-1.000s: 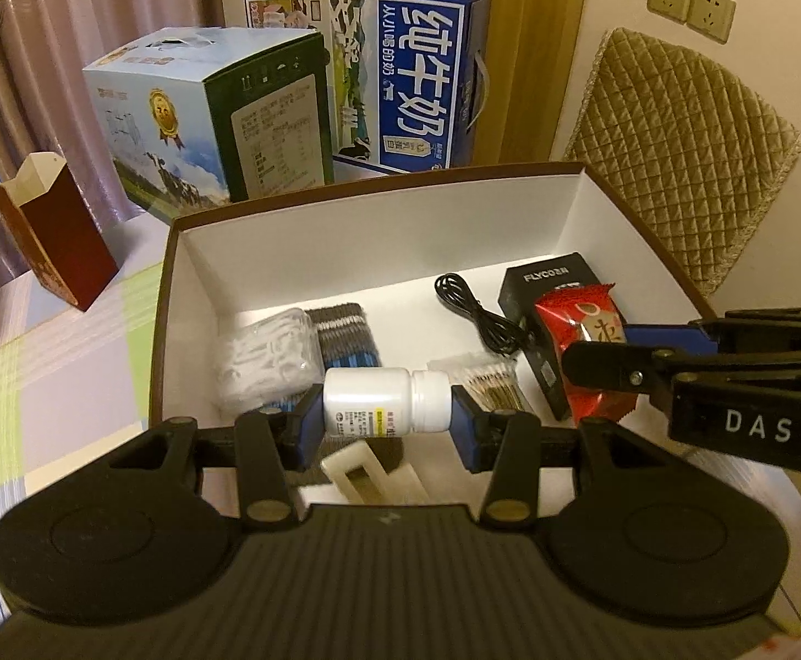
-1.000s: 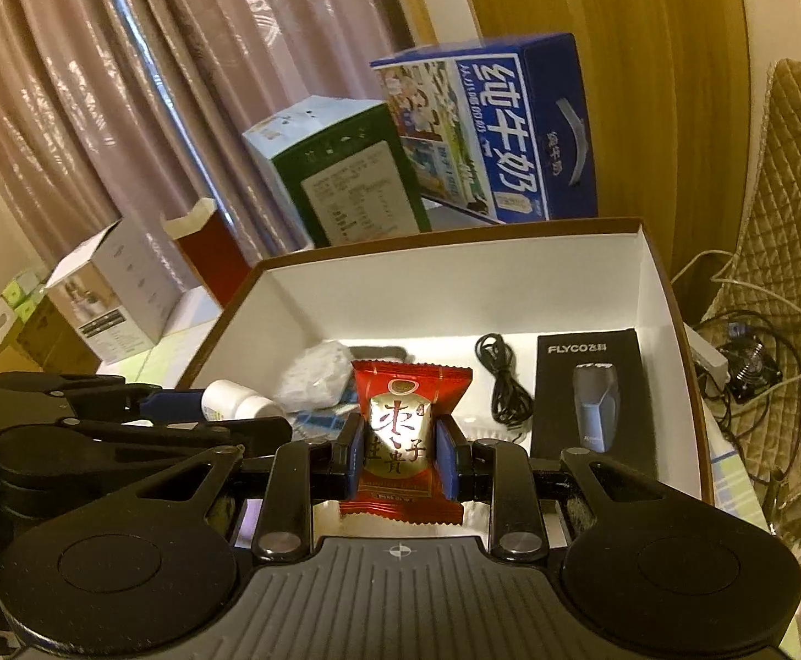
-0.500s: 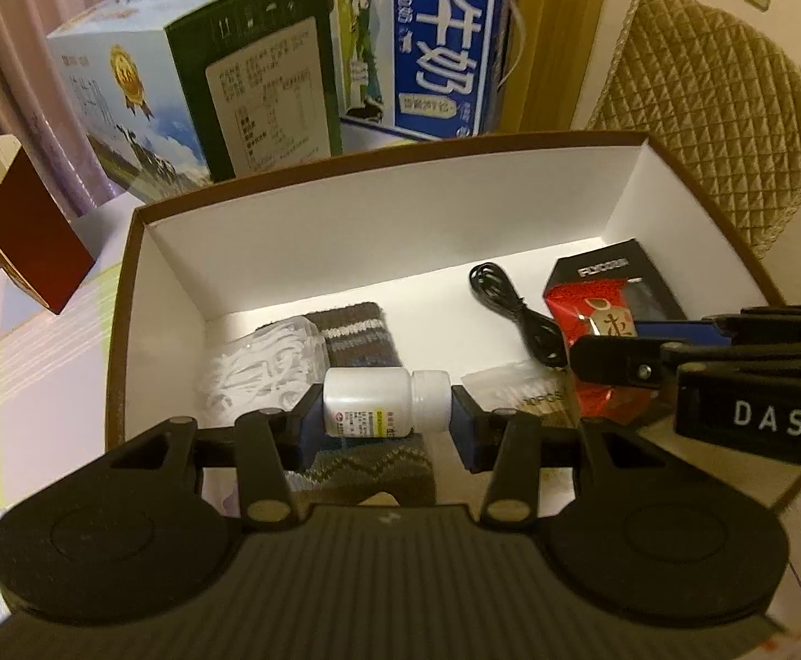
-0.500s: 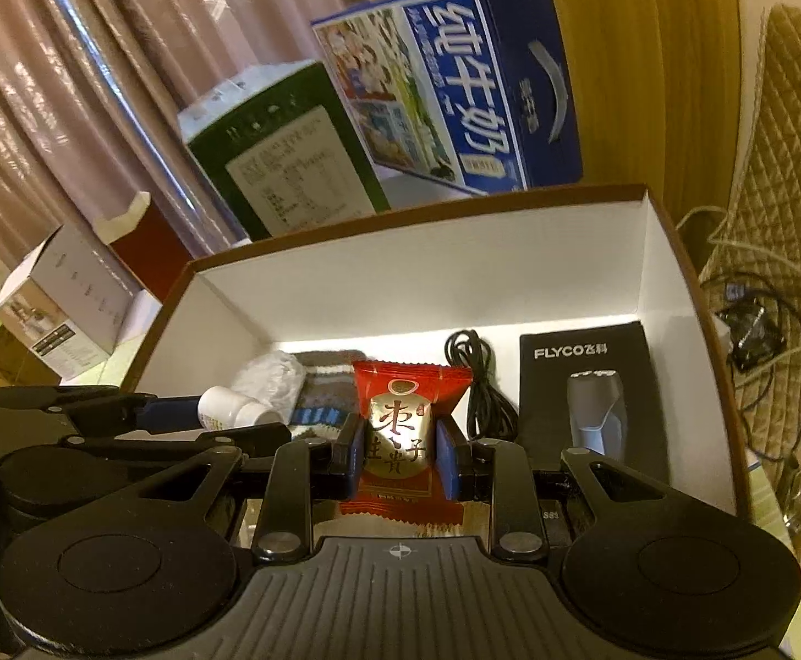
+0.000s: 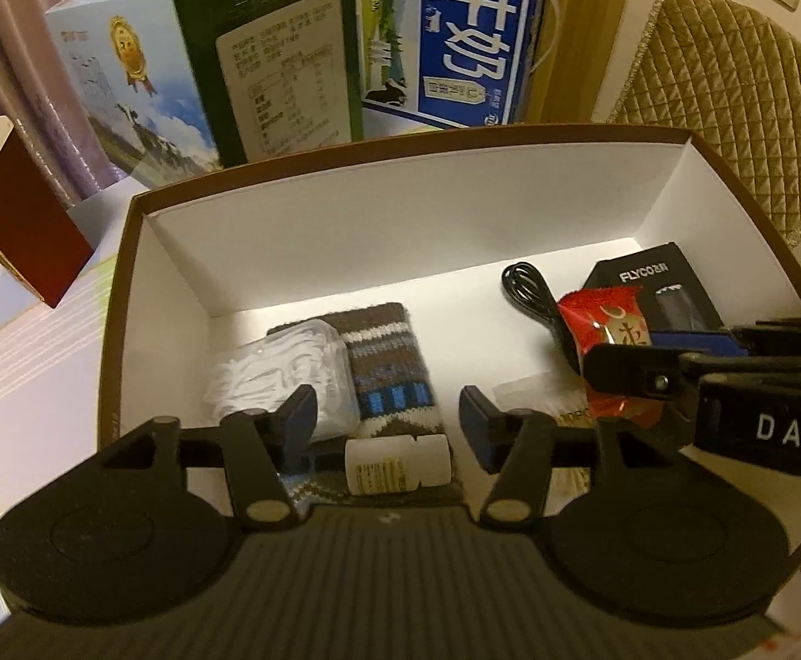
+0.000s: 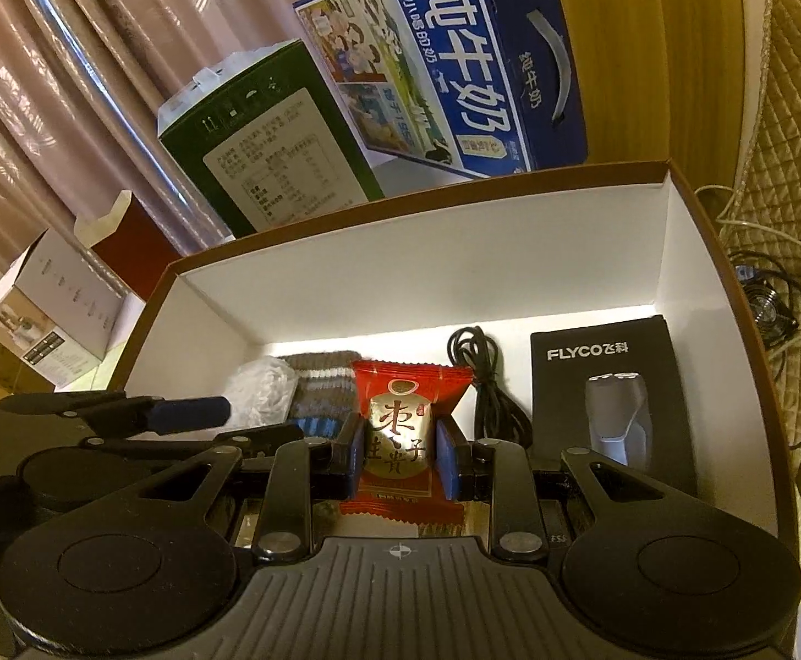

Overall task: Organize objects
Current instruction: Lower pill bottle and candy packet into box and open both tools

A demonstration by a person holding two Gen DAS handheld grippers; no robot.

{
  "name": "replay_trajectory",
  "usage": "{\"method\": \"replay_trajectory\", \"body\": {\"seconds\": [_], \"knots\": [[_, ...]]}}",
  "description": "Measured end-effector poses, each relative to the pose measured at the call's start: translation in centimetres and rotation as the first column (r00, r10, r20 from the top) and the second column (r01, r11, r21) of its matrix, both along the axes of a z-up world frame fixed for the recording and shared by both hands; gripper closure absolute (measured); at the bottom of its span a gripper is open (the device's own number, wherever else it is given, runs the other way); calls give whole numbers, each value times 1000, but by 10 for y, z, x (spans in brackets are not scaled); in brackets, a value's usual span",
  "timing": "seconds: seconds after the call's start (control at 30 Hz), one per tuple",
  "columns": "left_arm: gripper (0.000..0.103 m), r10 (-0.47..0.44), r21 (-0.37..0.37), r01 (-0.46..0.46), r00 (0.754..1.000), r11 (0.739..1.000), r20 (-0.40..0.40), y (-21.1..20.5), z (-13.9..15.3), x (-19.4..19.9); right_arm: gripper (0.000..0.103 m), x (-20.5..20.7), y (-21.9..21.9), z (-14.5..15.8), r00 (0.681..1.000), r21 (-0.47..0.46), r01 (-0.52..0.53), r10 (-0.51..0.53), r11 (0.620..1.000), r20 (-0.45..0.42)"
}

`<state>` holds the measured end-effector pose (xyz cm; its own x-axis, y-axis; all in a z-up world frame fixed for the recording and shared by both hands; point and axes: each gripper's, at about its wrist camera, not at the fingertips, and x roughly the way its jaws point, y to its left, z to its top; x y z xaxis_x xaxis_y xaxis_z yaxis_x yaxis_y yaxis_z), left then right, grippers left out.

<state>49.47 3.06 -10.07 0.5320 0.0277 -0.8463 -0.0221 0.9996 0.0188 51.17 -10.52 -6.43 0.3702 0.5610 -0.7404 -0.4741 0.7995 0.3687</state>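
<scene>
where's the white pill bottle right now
In the left wrist view the white pill bottle lies on its side in the brown box, on the near end of the knitted sock, between and below the left gripper fingers, untouched.

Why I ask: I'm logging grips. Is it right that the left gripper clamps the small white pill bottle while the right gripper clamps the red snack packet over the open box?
Not quite. In the left wrist view the left gripper has just opened; the small white pill bottle lies free on the knitted sock. The right gripper does clamp the red snack packet over the open box.
</scene>
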Motion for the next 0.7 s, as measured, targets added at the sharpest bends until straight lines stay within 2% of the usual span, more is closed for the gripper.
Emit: {"method": "replay_trajectory", "body": {"seconds": [0.13,0.33,0.47,0.5,0.53,0.6,0.7], "knots": [[34,16,3,-16,1000,1000,-3,4,0,-1,78,2,3,-3,1000,1,-1,1,1000,-14],[33,37,-5,-37,999,999,-11,11,1,-3,78,2,6,-6,1000,11,5,-5,1000,-25],[29,40,-9,-40,999,999,1,12,5,-6,78,4,7,-6,999,53,8,-6,999,-44],[29,40,-9,-40,999,999,3,12,6,-7,72,4,7,-6,999,61,14,-11,998,-50],[28,43,-7,-43,999,999,5,13,7,-7,60,4,6,-6,999,62,22,-19,998,-50],[27,47,-8,-47,999,999,10,14,9,-8,51,2,5,-3,999,61,34,-33,998,-32],[26,52,-14,-52,998,999,17,15,12,-10,48,-1,3,0,999,64,30,-29,997,-24]]}}
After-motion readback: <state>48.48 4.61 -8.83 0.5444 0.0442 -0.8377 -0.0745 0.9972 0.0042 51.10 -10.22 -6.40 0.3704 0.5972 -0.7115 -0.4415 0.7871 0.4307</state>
